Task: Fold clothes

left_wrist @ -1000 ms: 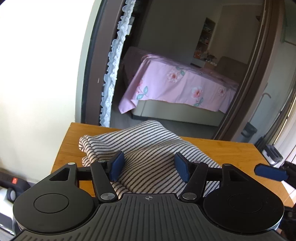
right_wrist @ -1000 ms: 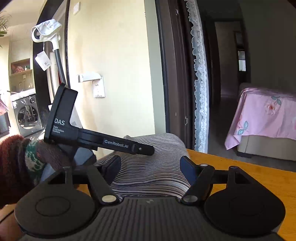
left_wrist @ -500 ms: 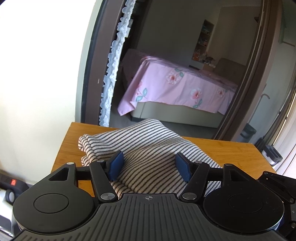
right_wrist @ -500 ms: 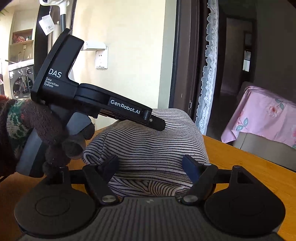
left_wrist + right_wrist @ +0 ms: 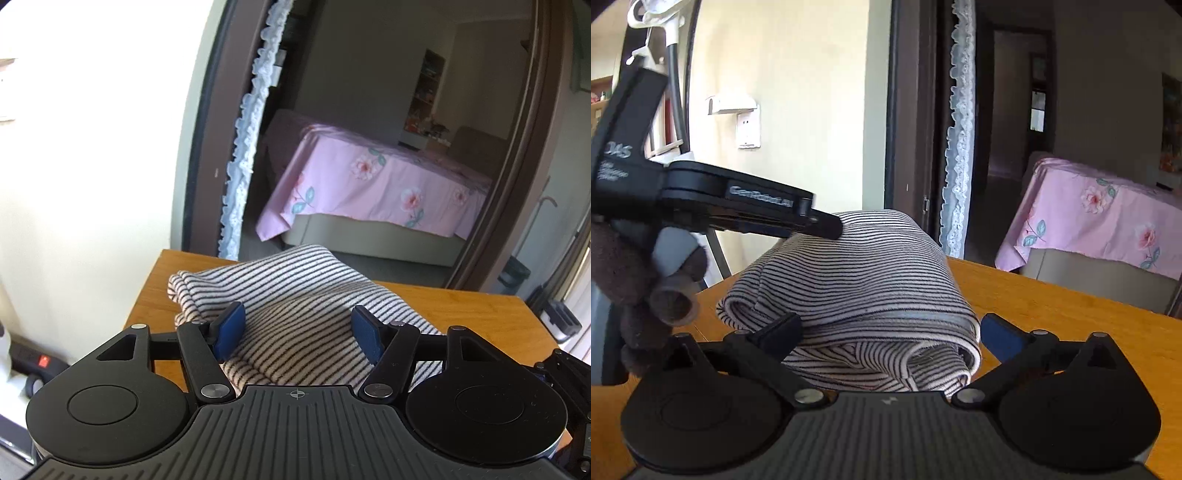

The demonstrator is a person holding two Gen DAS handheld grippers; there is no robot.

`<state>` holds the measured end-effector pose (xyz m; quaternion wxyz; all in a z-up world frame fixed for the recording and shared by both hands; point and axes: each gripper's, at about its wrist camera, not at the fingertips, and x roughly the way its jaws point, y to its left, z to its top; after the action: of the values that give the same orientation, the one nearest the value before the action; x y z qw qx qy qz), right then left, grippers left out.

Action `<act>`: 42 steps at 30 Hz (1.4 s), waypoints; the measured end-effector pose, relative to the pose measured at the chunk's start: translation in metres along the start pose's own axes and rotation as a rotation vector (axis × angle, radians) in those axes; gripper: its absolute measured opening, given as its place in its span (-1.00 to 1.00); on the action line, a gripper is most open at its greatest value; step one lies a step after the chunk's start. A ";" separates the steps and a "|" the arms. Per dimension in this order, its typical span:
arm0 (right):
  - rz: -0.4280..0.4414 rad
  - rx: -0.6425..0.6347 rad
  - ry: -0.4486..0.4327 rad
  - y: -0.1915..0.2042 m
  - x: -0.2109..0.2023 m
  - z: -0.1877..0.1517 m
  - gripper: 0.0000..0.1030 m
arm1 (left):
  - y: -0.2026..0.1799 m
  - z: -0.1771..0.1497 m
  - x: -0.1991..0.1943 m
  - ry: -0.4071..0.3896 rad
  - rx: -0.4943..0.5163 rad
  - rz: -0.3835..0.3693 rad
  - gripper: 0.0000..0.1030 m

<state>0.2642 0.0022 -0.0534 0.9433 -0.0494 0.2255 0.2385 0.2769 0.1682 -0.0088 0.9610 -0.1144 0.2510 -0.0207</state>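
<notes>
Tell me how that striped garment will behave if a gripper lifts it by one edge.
The striped garment will probably droop and unfold: it is soft knit, lying in loose rolled layers on the table. It looks light for its bulk. It should not slide easily, since the fabric looks fuzzy.

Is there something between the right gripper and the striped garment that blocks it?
Nothing visible does. The right gripper has just been opening, and the folded striped garment lies directly between its jaws on the wooden table. The left gripper rests on top, farther back.
</notes>
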 end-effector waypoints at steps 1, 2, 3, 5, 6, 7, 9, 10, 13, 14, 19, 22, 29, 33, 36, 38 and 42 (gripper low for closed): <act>-0.003 0.039 0.003 -0.006 -0.007 -0.003 1.00 | -0.003 -0.003 -0.012 -0.017 -0.014 0.023 0.34; -0.006 0.082 0.008 -0.014 -0.013 -0.007 1.00 | -0.005 -0.006 -0.024 -0.033 -0.027 0.046 0.50; -0.009 0.125 0.013 -0.022 -0.018 -0.010 1.00 | -0.009 -0.012 -0.037 -0.043 -0.038 0.066 0.58; -0.007 0.205 0.044 -0.037 -0.027 -0.017 1.00 | -0.023 -0.031 -0.065 -0.025 -0.044 0.103 0.73; -0.002 0.240 0.071 -0.045 -0.030 -0.020 1.00 | -0.031 -0.041 -0.075 -0.005 -0.046 0.129 0.75; 0.002 0.271 0.103 -0.052 -0.033 -0.023 1.00 | -0.039 -0.052 -0.084 0.019 -0.052 0.149 0.80; -0.023 0.270 0.135 -0.059 -0.041 -0.029 1.00 | -0.053 -0.071 -0.097 0.058 -0.060 0.170 0.85; -0.036 0.269 0.151 -0.063 -0.046 -0.033 1.00 | -0.061 -0.079 -0.100 0.072 -0.052 0.187 0.90; -0.072 0.254 0.188 -0.071 -0.057 -0.040 1.00 | -0.083 -0.103 -0.105 0.114 -0.028 0.245 1.00; -0.077 0.242 0.191 -0.073 -0.059 -0.041 1.00 | -0.088 -0.108 -0.103 0.129 -0.027 0.264 1.00; -0.140 0.117 0.222 -0.074 -0.048 -0.039 1.00 | -0.109 -0.113 -0.082 0.177 0.011 0.399 1.00; -0.199 0.011 0.214 -0.070 -0.043 -0.036 1.00 | -0.110 -0.111 -0.072 0.156 -0.006 0.429 1.00; -0.098 0.053 0.225 -0.085 -0.034 -0.028 1.00 | -0.113 -0.102 -0.053 0.125 -0.062 0.516 1.00; -0.106 0.055 0.227 -0.085 -0.036 -0.029 1.00 | -0.114 -0.101 -0.052 0.125 -0.063 0.516 1.00; -0.106 0.055 0.228 -0.084 -0.036 -0.029 1.00 | -0.114 -0.101 -0.051 0.126 -0.063 0.515 1.00; -0.107 0.054 0.228 -0.083 -0.036 -0.028 1.00 | -0.114 -0.100 -0.051 0.126 -0.064 0.515 1.00; -0.106 0.054 0.227 -0.083 -0.037 -0.029 1.00 | -0.114 -0.100 -0.049 0.126 -0.065 0.515 1.00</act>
<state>0.2629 -0.0927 -0.0635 0.9239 -0.0624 0.3345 0.1750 0.1872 0.0412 -0.0435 0.9129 -0.0759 0.3316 0.2254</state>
